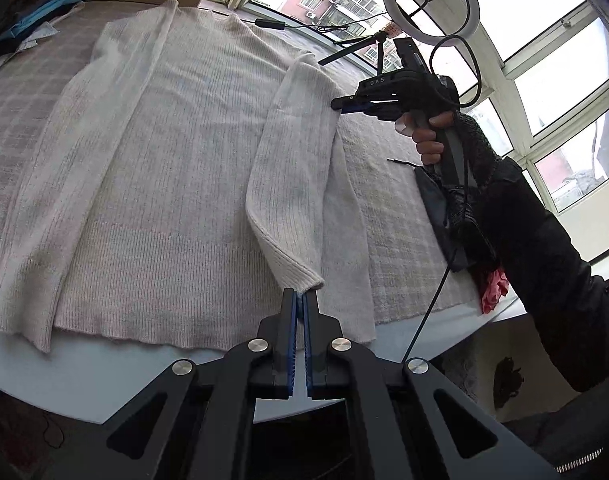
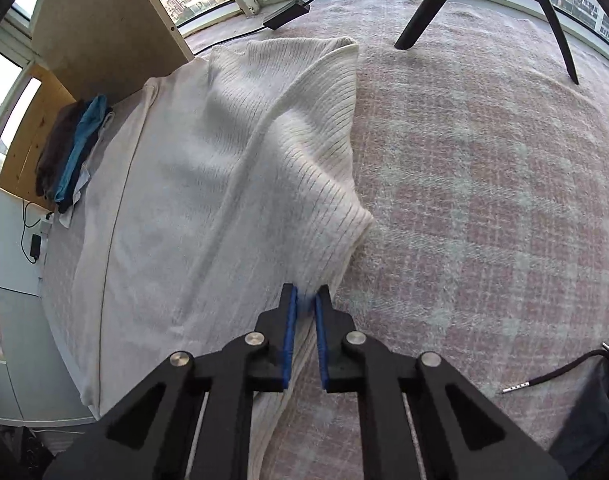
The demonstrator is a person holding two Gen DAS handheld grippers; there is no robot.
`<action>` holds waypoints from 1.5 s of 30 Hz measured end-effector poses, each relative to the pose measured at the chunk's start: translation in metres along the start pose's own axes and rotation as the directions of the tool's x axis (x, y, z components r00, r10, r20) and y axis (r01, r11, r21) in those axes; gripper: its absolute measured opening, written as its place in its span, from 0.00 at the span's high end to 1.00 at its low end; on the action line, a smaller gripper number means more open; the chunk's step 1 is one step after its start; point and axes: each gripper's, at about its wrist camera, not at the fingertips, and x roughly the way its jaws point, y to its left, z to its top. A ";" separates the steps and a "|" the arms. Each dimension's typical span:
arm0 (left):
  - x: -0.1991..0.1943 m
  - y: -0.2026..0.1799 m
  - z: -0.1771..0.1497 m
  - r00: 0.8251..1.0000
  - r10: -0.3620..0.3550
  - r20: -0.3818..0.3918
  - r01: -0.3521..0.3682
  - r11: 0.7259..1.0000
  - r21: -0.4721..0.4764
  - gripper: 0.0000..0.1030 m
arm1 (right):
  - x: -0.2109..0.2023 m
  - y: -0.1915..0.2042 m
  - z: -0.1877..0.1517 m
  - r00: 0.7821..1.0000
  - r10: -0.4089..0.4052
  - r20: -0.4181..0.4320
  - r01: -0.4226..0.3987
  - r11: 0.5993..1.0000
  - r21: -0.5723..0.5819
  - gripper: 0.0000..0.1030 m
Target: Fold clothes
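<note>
A cream ribbed sweater [image 1: 176,168] is spread flat on a table [image 1: 404,200] covered with a pink-and-white checked blanket, and the fold is judged to be at an early stage: the sleeve on the far left [image 1: 104,140] appears already laid inward along the body, while the sleeve on the right [image 1: 296,168] is being carried across by both tools. The cross folds of the body are judged still to be done. The left gripper [image 1: 301,300] has its fingers pressed together on the cuff of that sleeve, and the right gripper [image 1: 350,106], seen beyond it, has its fingers pinched on the fabric near the shoulder. In the right wrist view the blue pads stand close, with knit bunched between their tips; blur there leaves the exact contact hard to judge. The sweater's collar is not clearly made out. A pile of clothes in blue and dark cloth [image 1: 40,12] lies at the far corner; whether these are already folded cannot be told.
</note>
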 end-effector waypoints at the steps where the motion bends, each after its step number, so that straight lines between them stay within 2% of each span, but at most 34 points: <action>1: -0.003 -0.001 0.000 1.000 -0.023 0.006 0.023 1.000 -0.013 0.98 | -0.003 0.001 0.001 1.000 -0.002 0.005 0.002 1.000 -0.001 0.93; 4: -0.012 -0.006 0.001 0.996 -0.088 0.030 0.089 0.996 -0.028 0.98 | -0.017 0.007 0.007 0.999 -0.032 0.015 0.033 0.999 -0.027 0.94; 6: -0.006 -0.015 -0.001 0.998 -0.054 0.026 0.053 0.998 0.037 0.98 | -0.024 0.006 0.020 0.998 -0.059 0.034 0.060 0.997 -0.038 0.94; 8: 0.012 -0.016 -0.007 0.998 -0.045 -0.032 0.047 0.998 0.051 0.98 | -0.021 0.000 0.013 0.999 -0.044 0.019 0.045 0.999 -0.025 0.94; 12: 0.045 -0.017 -0.021 0.987 -0.027 -0.158 0.040 0.996 0.078 1.00 | 0.013 0.000 0.010 0.985 -0.163 -0.060 0.159 0.985 -0.072 0.93; 14: 0.041 -0.019 -0.026 0.985 -0.019 -0.170 0.039 0.993 0.112 1.00 | 0.017 0.001 0.008 0.982 -0.180 -0.059 0.175 0.981 -0.081 0.92; 17: 0.021 -0.022 -0.019 0.989 -0.001 -0.151 0.025 0.987 0.160 0.96 | 0.011 0.000 0.005 0.978 -0.172 -0.119 0.161 0.982 -0.094 0.91; 19: 0.006 -0.020 0.002 0.991 -0.002 -0.136 0.025 0.986 0.167 0.96 | 0.002 0.001 0.003 0.977 -0.163 -0.140 0.149 0.983 -0.105 0.91; 21: -0.003 -0.017 0.031 0.991 -0.002 -0.131 0.025 0.984 0.175 0.93 | -0.018 0.002 0.005 0.985 -0.140 -0.099 0.129 0.986 -0.110 0.91; 22: -0.003 -0.018 0.050 0.993 0.014 -0.121 0.010 0.980 0.198 0.89 | -0.029 0.001 0.009 0.990 -0.127 -0.069 0.119 0.988 -0.101 0.91; 25: 0.006 -0.025 0.115 0.994 0.076 -0.080 -0.050 0.956 0.289 0.87 | -0.050 -0.006 0.033 0.993 -0.120 0.018 0.121 0.990 -0.070 0.84; 28: 0.038 -0.037 0.179 0.994 0.086 -0.074 -0.055 0.934 0.354 0.84 | -0.050 -0.016 0.056 0.986 -0.147 0.076 0.152 0.986 -0.067 0.84; 30: 0.068 -0.041 0.219 0.992 0.089 -0.084 -0.052 0.927 0.373 0.84 | -0.035 -0.026 0.074 0.991 -0.109 0.080 0.113 0.992 -0.053 0.83; 33: 0.122 -0.036 0.266 0.987 0.099 -0.128 -0.046 0.931 0.363 0.83 | -0.006 -0.036 0.096 0.997 -0.046 0.055 0.049 0.997 -0.055 0.83; 36: 0.169 -0.022 0.290 0.973 0.154 -0.169 -0.086 0.931 0.354 0.83 | 0.014 -0.042 0.110 0.999 0.010 0.036 -0.008 0.998 -0.056 0.78; 40: 0.207 -0.010 0.297 0.957 0.149 -0.249 -0.063 0.944 0.323 0.81 | 0.032 -0.055 0.122 0.991 0.134 0.019 -0.134 0.991 -0.017 0.75; 43: 0.218 -0.008 0.298 0.954 0.156 -0.254 -0.068 0.943 0.326 0.80 | 0.038 -0.061 0.127 0.976 0.217 0.013 -0.217 0.976 -0.003 0.74; 45: 0.218 -0.009 0.298 0.960 0.150 -0.236 -0.067 0.942 0.328 0.84 | 0.042 -0.062 0.128 0.971 0.238 0.003 -0.238 0.971 -0.008 0.74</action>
